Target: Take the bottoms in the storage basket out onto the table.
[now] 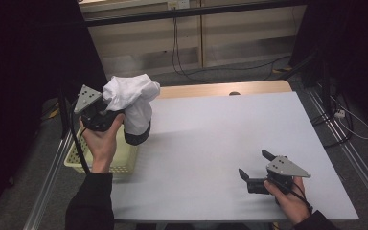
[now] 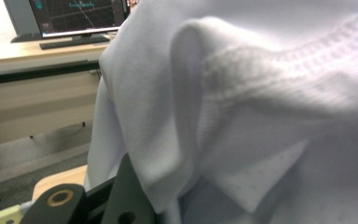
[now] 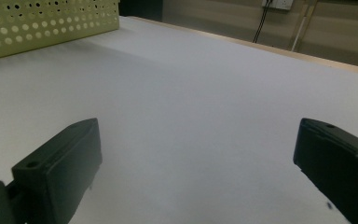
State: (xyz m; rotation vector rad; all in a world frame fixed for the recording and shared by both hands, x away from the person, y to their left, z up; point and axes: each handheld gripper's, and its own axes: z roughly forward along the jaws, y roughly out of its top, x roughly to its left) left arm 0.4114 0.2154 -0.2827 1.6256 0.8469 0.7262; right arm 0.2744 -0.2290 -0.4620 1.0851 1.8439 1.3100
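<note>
1. A white table (image 1: 211, 143) spreads across the workspace, most of its surface bare.
2. A white cloth (image 1: 133, 98) hangs bunched above the table's left edge, clamped in the left gripper (image 1: 109, 111) and draping over a dark part beneath.
3. A pale yellow perforated basket (image 1: 120, 160) sits just below the cloth.
4. The right gripper (image 1: 255, 166) rests low near the front right, jaws spread wide, holding nothing.

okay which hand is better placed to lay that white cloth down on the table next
Left. The left tongs hold the white cloth bunched above the yellow basket at the table's left edge. The right tongs stand open and empty, low over the near right side, far from the cloth.
</note>
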